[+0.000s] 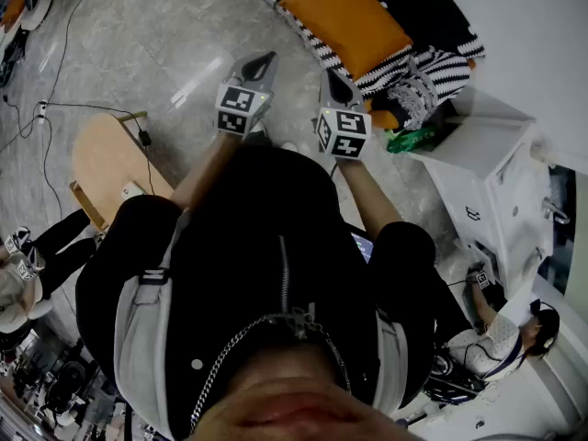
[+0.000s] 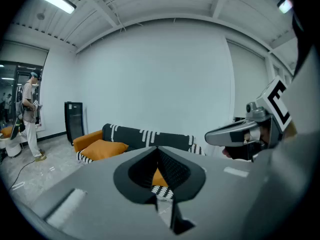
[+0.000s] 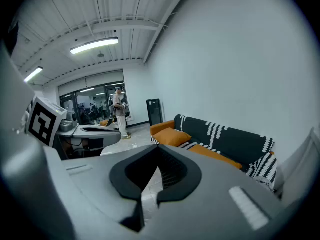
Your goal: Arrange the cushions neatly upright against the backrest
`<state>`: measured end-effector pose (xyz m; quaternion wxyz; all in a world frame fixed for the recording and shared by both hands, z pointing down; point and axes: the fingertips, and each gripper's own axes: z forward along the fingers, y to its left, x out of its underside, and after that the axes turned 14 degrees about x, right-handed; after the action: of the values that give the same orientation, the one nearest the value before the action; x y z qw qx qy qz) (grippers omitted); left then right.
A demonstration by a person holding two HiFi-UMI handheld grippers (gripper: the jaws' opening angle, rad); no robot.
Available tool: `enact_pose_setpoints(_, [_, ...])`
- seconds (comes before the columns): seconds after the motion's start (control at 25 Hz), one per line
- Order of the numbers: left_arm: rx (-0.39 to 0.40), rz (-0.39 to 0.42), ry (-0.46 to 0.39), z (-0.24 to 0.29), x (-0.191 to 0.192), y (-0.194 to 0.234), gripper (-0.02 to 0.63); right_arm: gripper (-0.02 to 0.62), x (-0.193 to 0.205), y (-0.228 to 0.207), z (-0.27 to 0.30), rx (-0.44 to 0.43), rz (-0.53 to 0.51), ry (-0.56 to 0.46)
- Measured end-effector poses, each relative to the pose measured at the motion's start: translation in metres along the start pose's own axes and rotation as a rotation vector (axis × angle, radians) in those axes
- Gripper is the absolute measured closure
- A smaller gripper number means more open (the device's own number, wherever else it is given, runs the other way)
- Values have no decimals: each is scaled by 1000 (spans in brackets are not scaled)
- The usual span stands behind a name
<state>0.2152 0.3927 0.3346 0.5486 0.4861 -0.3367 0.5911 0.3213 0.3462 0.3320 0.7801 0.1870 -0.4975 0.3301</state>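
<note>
An orange cushion point(image 2: 102, 148) lies flat on the left end of the sofa, beside the orange arm; the right gripper view shows this cushion point(image 3: 171, 136) too. A black throw with white stripes point(image 2: 150, 134) covers the backrest. In the head view a broad orange pad point(image 1: 344, 16) lies on the sofa; I cannot tell whether it is a cushion or the seat. My left gripper point(image 1: 266, 60) and right gripper point(image 1: 329, 76) are held side by side, well short of the sofa, both shut and empty. Each points at the sofa point(image 3: 225, 136).
A white cabinet point(image 1: 487, 182) stands right of the sofa, with a green object point(image 1: 411, 139) at its foot. A wooden stool point(image 1: 106, 159) and cables are on the floor at left. A person point(image 2: 30, 116) stands far left near a black tower point(image 2: 74, 119).
</note>
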Motion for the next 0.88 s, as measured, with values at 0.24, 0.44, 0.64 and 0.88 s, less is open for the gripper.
enact_pose_setpoints(0.24, [2,5,-2,4,-3,-3,595,594,2,-3,4,-40,56,19])
enact_pose_setpoints(0.44, [-2,4,27,6,6,0,595,592,9,-17,6,-27,120,23])
enact_pose_setpoints(0.64, [-7,11,21,5,4,1,595,592,12,-21,1,-23,123,14])
enact_pose_setpoints(0.88, [14,25,17,14,0,5,595,592,17,-28,4,12,142,17])
